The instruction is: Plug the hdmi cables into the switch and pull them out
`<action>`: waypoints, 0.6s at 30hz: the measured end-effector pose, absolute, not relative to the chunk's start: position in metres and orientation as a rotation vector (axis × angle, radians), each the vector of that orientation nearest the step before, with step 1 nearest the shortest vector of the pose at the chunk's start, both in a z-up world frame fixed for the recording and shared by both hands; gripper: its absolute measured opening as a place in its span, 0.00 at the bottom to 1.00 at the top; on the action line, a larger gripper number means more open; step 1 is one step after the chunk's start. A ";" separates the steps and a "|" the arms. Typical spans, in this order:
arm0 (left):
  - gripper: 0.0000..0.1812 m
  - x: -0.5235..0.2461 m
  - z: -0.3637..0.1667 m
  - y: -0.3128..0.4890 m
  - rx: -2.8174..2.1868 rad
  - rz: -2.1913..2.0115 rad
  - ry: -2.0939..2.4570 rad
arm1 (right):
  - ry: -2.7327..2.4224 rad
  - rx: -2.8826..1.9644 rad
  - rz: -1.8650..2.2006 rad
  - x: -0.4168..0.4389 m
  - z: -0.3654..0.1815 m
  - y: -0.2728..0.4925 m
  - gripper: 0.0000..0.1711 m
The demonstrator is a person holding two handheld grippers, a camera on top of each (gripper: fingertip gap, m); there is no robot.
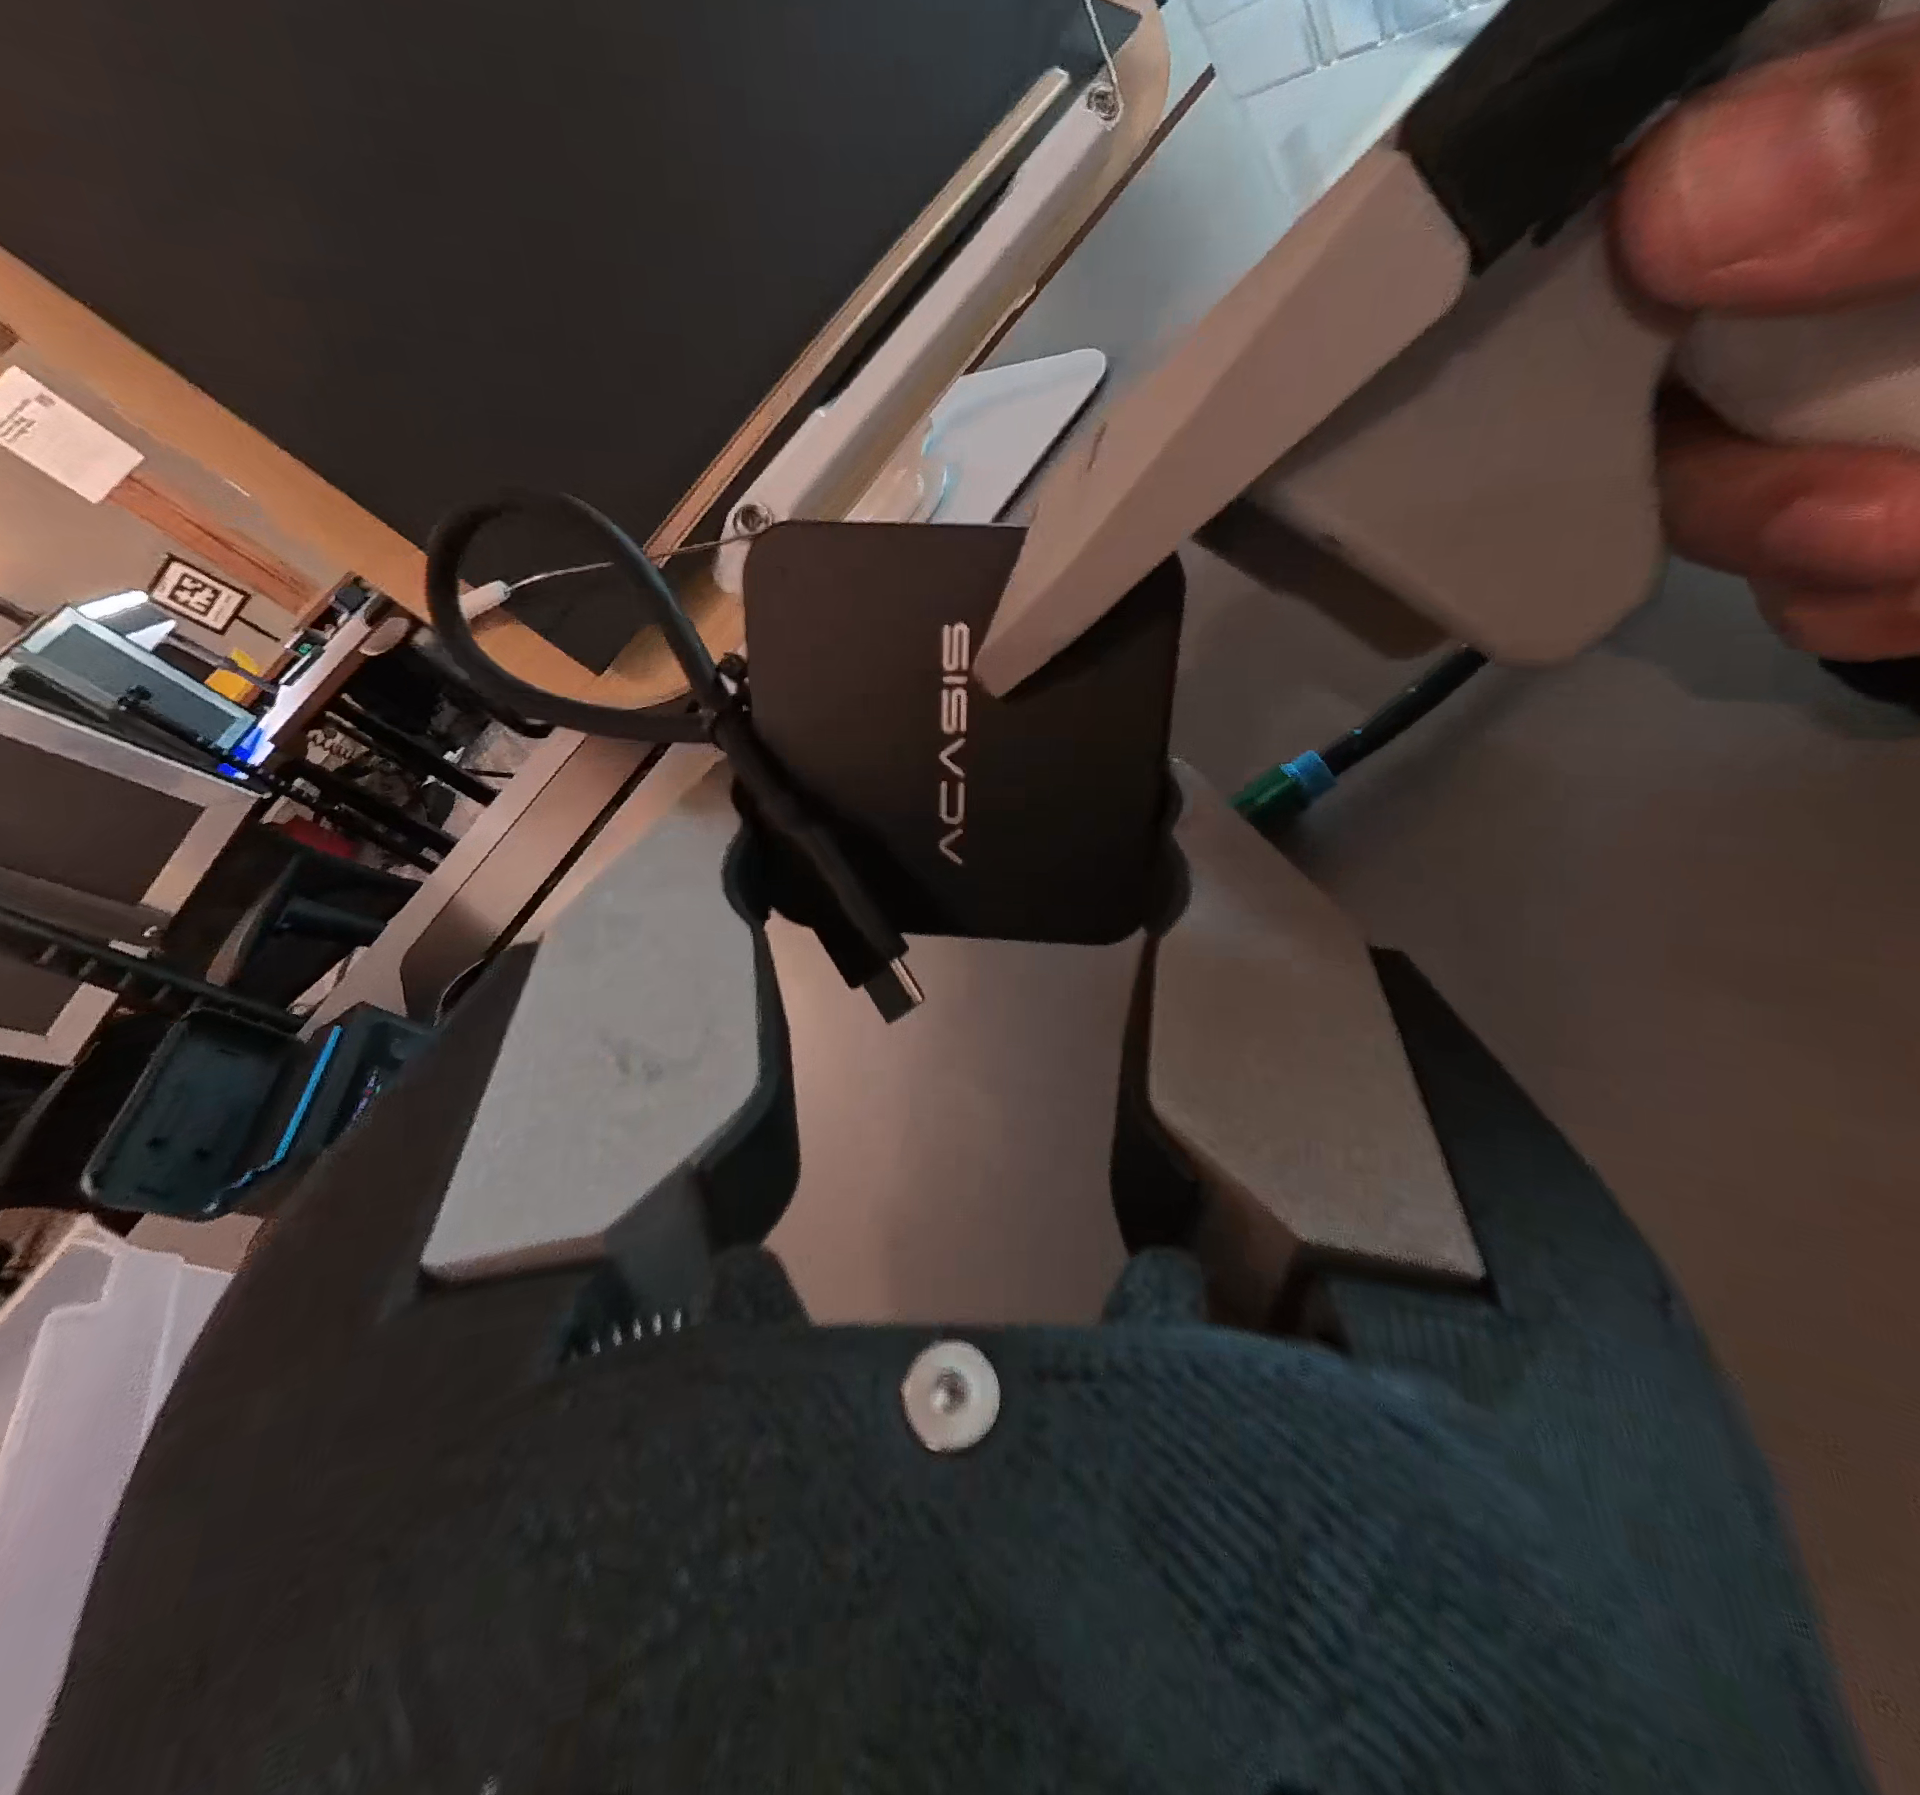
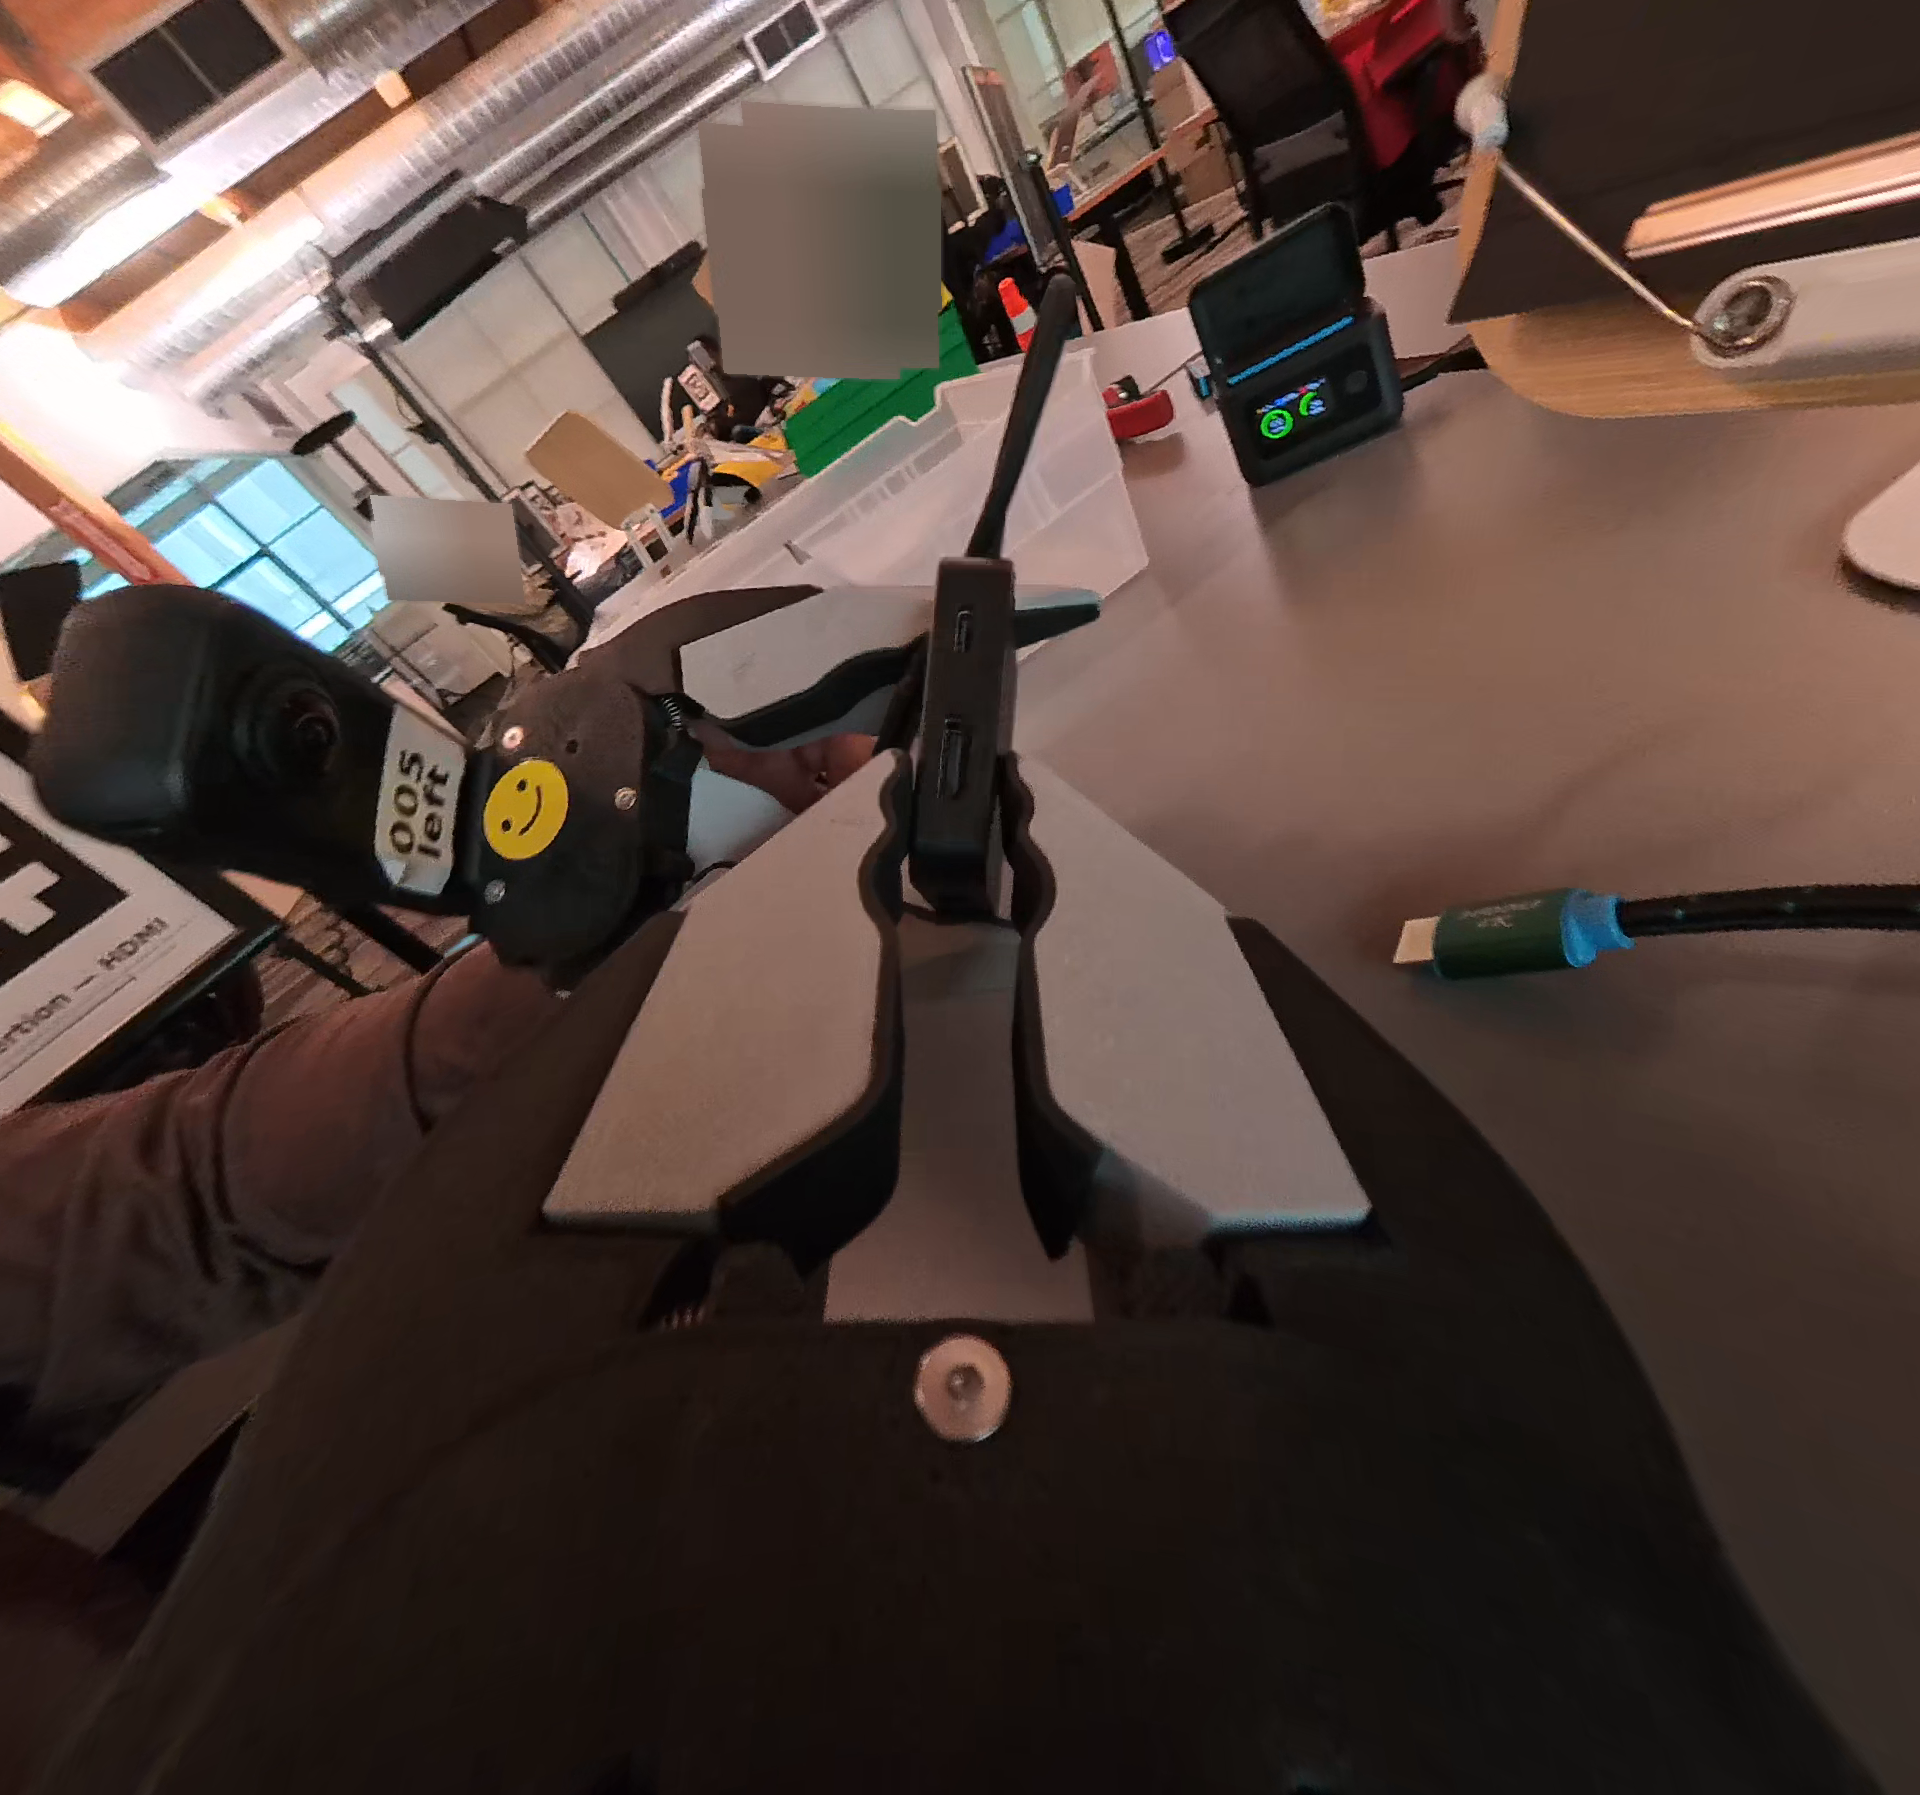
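The switch (image 1: 1039,706) is a flat black square box with a short looped black cable (image 1: 561,623) tied at its side. My left gripper (image 1: 961,852) is shut on its two side edges. My right gripper (image 2: 956,841) is shut across its thin edge (image 2: 961,706), where two ports show. In the left wrist view one right finger (image 1: 1091,582) lies on the switch's face. In the right wrist view a left finger (image 2: 790,644) reaches the switch from the left. A green and blue HDMI plug (image 2: 1496,935) on a black cable lies loose on the grey table (image 2: 1558,706), also seen in the left wrist view (image 1: 1278,789).
A monitor (image 1: 468,187) on a wooden riser (image 2: 1610,374) stands behind. A small black device with a lit screen (image 2: 1299,395), a clear plastic bin (image 2: 1039,498) and a red object (image 2: 1138,410) sit at the table's far side. A framed sign (image 2: 62,966) is at the left. The tips of both grippers are at nearly the same place.
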State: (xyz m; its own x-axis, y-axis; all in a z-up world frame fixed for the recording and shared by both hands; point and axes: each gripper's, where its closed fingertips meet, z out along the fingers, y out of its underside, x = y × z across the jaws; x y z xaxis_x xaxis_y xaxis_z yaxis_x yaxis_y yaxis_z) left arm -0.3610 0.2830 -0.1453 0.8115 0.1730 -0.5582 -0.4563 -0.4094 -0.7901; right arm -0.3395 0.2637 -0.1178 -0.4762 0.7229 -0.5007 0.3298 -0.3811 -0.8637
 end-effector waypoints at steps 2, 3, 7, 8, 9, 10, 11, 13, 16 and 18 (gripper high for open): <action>0.39 -0.356 -0.145 0.281 -1.874 0.643 0.259 | -1.558 -1.371 1.967 -0.337 -0.112 0.262 0.09; 0.39 -0.353 -0.147 0.279 -1.877 0.595 0.286 | -1.558 -1.345 1.983 -0.335 -0.108 0.262 0.09; 0.39 -0.349 -0.142 0.269 -1.843 0.483 0.336 | -1.602 -1.239 2.028 -0.326 -0.093 0.257 0.12; 0.39 -0.348 -0.138 0.267 -1.824 0.445 0.331 | -1.605 -1.206 2.037 -0.323 -0.088 0.257 0.14; 0.39 -0.345 -0.134 0.265 -1.802 0.391 0.333 | -1.608 -1.170 2.046 -0.320 -0.083 0.257 0.15; 0.39 -0.339 -0.129 0.263 -1.775 0.324 0.348 | -1.613 -1.132 2.057 -0.316 -0.077 0.257 0.17; 0.39 -0.330 -0.125 0.260 -1.740 0.251 0.374 | -1.627 -1.099 2.060 -0.312 -0.073 0.258 0.20; 0.39 -0.311 -0.118 0.254 -1.680 0.103 0.433 | -1.701 -1.047 2.035 -0.304 -0.070 0.258 0.28; 0.39 -0.278 -0.119 0.246 -1.649 -0.148 0.520 | -1.873 -0.945 1.923 -0.290 -0.074 0.254 0.37; 0.39 -0.256 -0.119 0.237 -1.622 -0.297 0.593 | -1.948 -0.826 1.853 -0.278 -0.072 0.250 0.38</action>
State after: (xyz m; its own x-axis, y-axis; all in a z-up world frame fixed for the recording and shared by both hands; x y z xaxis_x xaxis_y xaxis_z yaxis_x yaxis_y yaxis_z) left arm -0.2557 0.2375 -0.1194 0.8308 -0.5366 -0.1478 -0.2033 -0.0453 -0.9781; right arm -0.2784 0.2501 -0.0721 -0.7786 0.6086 -0.1530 0.1831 -0.0129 -0.9830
